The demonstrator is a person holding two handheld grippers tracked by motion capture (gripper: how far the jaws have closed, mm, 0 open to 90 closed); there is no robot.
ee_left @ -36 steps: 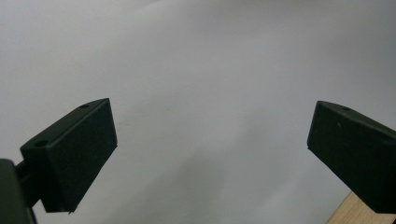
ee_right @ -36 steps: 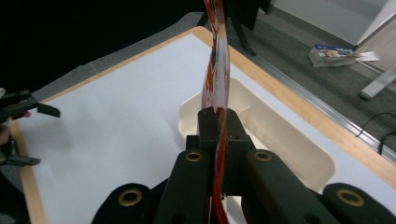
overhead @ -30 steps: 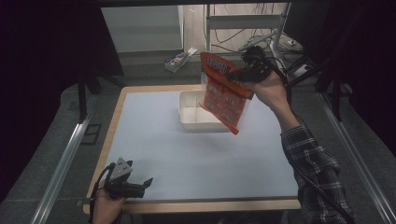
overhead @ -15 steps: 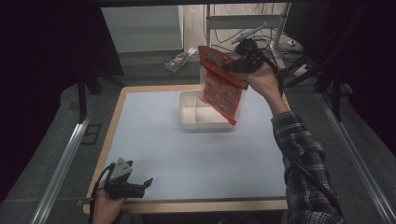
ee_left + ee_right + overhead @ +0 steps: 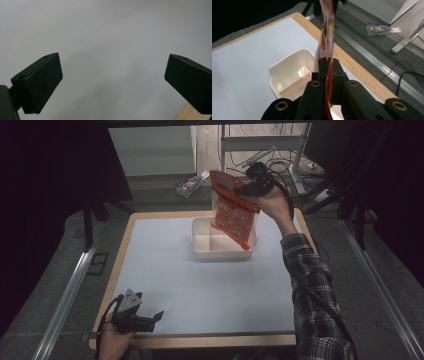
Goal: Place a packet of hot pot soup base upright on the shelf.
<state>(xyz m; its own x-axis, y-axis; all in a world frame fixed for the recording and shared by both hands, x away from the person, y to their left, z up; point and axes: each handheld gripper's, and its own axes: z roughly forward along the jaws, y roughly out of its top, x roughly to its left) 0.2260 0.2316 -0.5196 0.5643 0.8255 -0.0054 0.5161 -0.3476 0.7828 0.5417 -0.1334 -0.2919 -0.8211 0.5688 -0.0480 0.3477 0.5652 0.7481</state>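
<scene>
My right gripper [image 5: 327, 65]: matt black plastic jaws with brass-coloured rivets, clamped on a glossy orange film packet [image 5: 231, 210]. Below the packet, a smooth cream plastic tray [image 5: 223, 250] with a slight sheen. Under the tray, a matt pale sheet [image 5: 200, 285] edged by light wood table [image 5: 210, 340]. My sleeve [image 5: 315, 300]: checked cloth.

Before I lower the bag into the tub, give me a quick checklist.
1. Right gripper shut on the bag: ok.
2. Bag over the tub: ok, lower edge hangs by the tub's right side.
3. Tub empty: ok, both compartments look bare in the right gripper view.
4. Bag sealed: cannot tell.
5. Left gripper out of the way: ok, open at the near-left table edge.
</scene>
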